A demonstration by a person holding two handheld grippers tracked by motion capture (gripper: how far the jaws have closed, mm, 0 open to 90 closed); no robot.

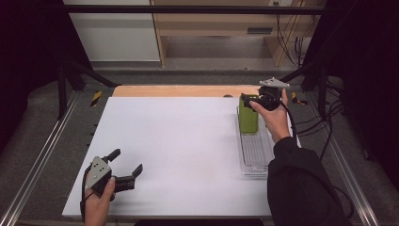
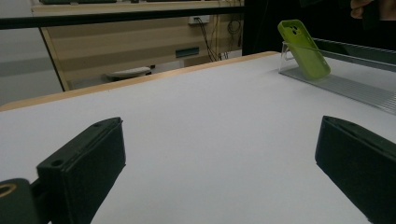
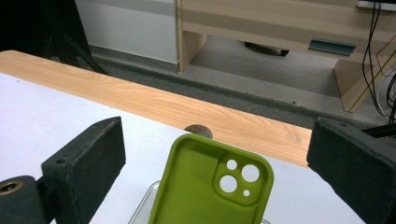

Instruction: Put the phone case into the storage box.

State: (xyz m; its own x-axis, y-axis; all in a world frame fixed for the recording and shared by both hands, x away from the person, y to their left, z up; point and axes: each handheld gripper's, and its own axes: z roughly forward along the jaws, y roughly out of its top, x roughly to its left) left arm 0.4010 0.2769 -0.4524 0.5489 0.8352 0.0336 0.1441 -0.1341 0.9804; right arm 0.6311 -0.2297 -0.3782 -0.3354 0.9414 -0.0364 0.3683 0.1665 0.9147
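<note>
Above the tray (image 1: pixel 254 162), right tool (image 3: pixel 210 154) wide open, green phone case (image 3: pixel 212 186) between, untouched

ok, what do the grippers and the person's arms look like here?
Both handheld grippers are black, each with two blocky black jaws faced with dark pads. The left gripper and right gripper each carry a grey three-cornered plate on top. A black cable trails from each. The right arm wears a black sleeve.

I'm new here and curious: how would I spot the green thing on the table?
Look at the white table, then its far right side, where a clear plastic tray lies. Leaning at the tray's far end is a phone case: lime green, with round camera holes.
</note>
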